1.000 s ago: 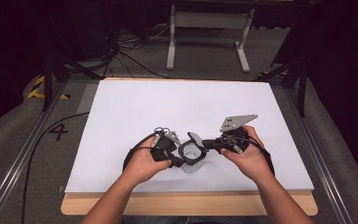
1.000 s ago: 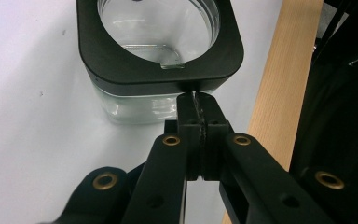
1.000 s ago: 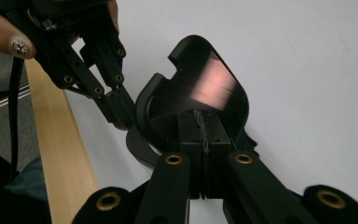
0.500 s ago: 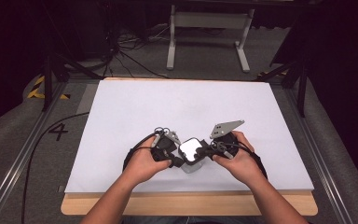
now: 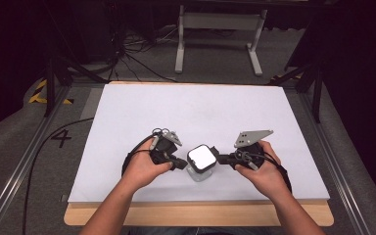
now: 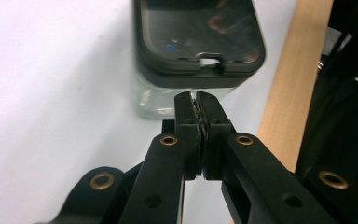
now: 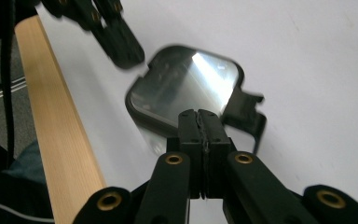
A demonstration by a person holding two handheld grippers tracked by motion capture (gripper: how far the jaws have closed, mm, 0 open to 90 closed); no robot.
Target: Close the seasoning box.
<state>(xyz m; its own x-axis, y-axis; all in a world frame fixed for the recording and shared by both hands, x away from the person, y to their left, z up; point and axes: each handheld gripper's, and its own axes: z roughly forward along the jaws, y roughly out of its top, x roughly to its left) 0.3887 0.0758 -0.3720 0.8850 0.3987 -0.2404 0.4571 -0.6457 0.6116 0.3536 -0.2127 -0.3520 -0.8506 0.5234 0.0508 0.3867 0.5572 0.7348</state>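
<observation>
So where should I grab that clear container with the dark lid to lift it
Take the clear container by its glass body below the dark lid, fingers on two opposite flat walls, coming in level from the side. The lid looks glossy, and a latch flap hangs open at one edge, so avoid that side.

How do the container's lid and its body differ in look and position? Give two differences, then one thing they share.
The lid is dark and opaque with a glossy top that catches glare; the body is clear and see-through. The lid sits on top, while the body stands below it on the white table. A dark latch flap hangs open off the lid; the body shows no such part. Both share a square outline with rounded corners.
</observation>
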